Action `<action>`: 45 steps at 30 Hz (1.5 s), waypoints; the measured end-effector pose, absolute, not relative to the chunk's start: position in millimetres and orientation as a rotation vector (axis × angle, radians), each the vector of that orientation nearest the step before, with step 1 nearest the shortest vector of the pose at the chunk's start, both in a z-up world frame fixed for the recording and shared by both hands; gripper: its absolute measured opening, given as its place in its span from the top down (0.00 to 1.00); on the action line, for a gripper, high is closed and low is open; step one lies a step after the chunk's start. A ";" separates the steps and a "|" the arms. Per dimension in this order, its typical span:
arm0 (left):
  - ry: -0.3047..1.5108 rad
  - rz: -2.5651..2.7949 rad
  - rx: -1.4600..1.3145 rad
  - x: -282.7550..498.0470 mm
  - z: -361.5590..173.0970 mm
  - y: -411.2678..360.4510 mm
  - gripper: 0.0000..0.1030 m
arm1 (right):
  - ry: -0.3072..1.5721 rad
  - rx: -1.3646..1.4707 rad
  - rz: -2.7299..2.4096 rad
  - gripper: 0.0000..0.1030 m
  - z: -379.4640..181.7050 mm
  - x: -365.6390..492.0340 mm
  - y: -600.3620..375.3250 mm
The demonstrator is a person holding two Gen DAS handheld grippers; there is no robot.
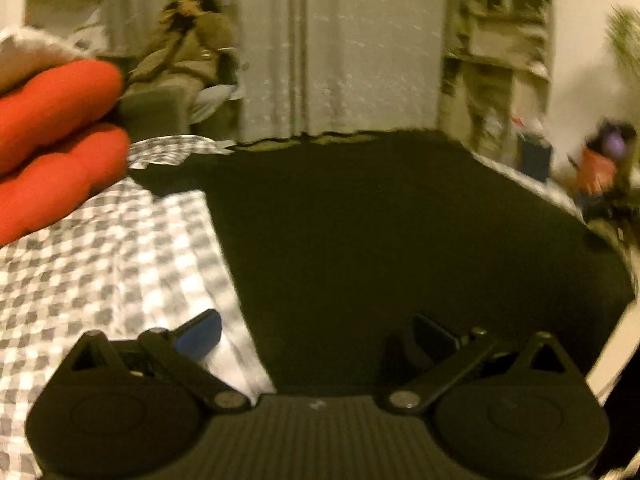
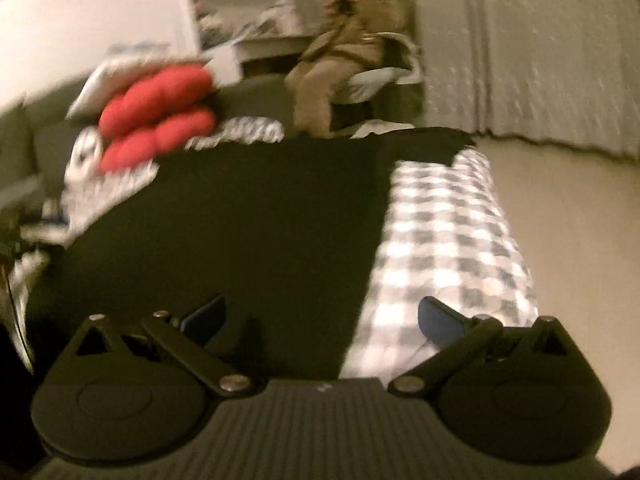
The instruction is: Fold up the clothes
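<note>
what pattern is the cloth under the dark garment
Grey and white checks on the cloth; clearest in the right wrist view, beside the dark garment.

Matt black plastic on the left gripper [image 1: 318, 336], ribbed across its body, with dull metal rivets at the arm pivots; same on the right gripper [image 2: 322, 316]. Smooth blue pads [image 1: 200, 332], perhaps rubber. Soft woven cloth in the grey-and-white checked garment [image 1: 120, 264]. Dark matt fabric over the bed [image 1: 400, 220]. Padded red cloth, probably a glove [image 1: 56, 136].
</note>
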State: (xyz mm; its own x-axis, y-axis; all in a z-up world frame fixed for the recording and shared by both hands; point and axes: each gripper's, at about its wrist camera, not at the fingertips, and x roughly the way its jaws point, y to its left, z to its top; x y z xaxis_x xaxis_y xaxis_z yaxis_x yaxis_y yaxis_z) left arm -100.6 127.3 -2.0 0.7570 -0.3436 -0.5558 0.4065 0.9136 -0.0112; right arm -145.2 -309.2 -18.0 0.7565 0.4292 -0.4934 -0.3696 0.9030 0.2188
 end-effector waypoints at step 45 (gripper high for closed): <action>0.638 -0.425 -0.474 195.3 -29.9 -76.2 0.24 | 0.620 0.682 0.149 0.55 -27.5 119.2 -391.6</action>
